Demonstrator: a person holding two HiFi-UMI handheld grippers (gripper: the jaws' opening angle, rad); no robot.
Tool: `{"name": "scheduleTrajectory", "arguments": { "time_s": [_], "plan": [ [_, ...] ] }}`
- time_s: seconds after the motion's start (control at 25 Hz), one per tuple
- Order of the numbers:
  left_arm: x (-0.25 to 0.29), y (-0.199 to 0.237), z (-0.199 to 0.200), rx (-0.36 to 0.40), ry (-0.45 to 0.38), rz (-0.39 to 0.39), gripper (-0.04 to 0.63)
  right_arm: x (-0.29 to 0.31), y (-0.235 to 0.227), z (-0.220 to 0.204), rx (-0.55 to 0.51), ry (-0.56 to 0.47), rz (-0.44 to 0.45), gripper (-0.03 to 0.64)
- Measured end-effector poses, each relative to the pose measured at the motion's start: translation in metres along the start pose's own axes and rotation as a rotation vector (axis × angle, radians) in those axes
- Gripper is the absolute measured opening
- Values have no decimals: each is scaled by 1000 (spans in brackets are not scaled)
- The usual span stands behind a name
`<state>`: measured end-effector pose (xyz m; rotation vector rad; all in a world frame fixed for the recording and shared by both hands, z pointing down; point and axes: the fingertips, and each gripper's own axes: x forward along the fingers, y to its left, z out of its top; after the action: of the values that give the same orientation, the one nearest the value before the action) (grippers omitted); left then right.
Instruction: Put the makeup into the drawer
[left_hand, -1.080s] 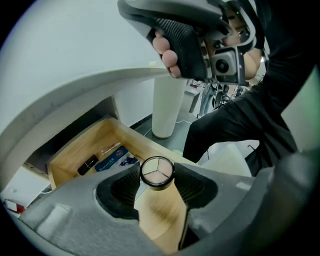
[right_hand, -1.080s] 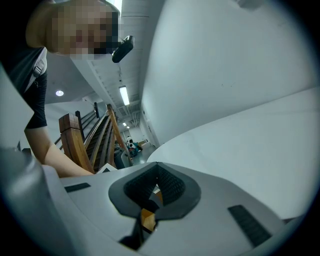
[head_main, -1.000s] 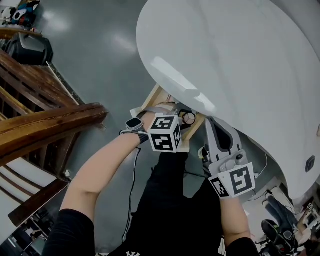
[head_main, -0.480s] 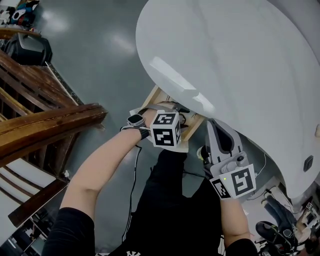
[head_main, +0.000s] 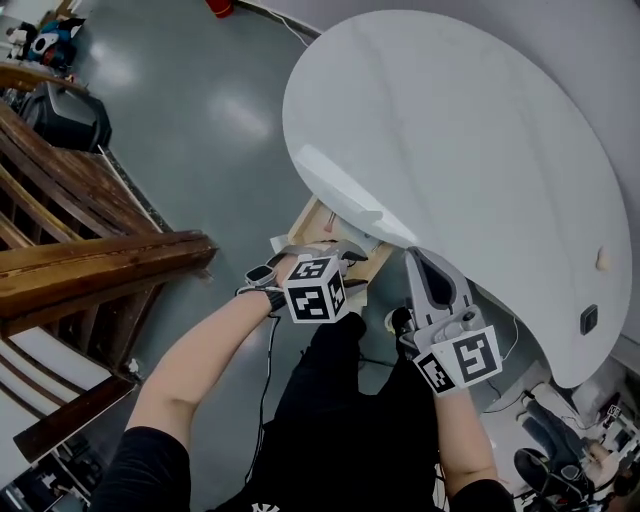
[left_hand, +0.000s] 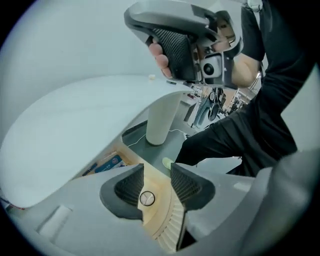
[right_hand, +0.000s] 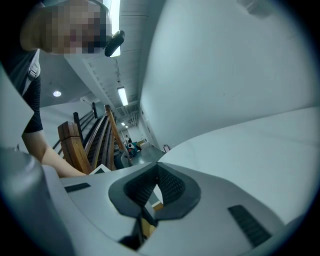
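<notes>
Left claw (left_hand: 156, 170), spread and empty, jaws just narrowing, hangs straight above the small round white makeup case (left_hand: 146, 198) lying in the open pale wooden drawer (left_hand: 157, 212); right claw (right_hand: 156, 173), pressed together, stands farther off.

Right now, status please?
Left gripper open, jaws have just been closing, nothing gripped. Right gripper shut, empty. Round makeup case lies in open drawer. Table overhangs it.

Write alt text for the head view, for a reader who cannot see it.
Seen from above, a person holds two claws beside a round white table with an open wooden drawer under its edge. The left claw is above the drawer, empty, its jaws apart but lately closing a little; the right claw, shut, points toward the table edge.
</notes>
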<state>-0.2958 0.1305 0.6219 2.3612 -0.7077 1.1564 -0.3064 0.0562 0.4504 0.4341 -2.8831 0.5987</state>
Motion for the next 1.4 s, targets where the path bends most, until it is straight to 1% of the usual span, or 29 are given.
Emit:
{"name": "scheduleTrajectory", "arguments": {
  "time_s": [0.08, 0.28, 0.52, 0.76, 1.0, 1.24, 1.4],
  "plan": [
    [-15, -2, 14, -3, -25, 20, 162, -2, 4, 11, -4, 0, 4, 14],
    [-43, -3, 59, -15, -88, 71, 98, -13, 2, 32, -9, 3, 11, 14],
    [-77, -10, 112, 35, -133, 125, 56, -35, 10, 68, -48, -12, 15, 14],
    [-106, -17, 148, 57, -176, 133, 31, -48, 21, 99, -77, -40, 9, 14],
    [-131, -22, 178, 32, -221, 138, 11, -61, 27, 124, -102, -68, -12, 14],
    [-154, -31, 209, 20, -276, 127, 11, -76, 33, 149, -128, -89, -32, 14],
    [-169, -34, 228, 18, -316, 143, 11, -85, 39, 168, -153, -113, -34, 14]
  ]
}}
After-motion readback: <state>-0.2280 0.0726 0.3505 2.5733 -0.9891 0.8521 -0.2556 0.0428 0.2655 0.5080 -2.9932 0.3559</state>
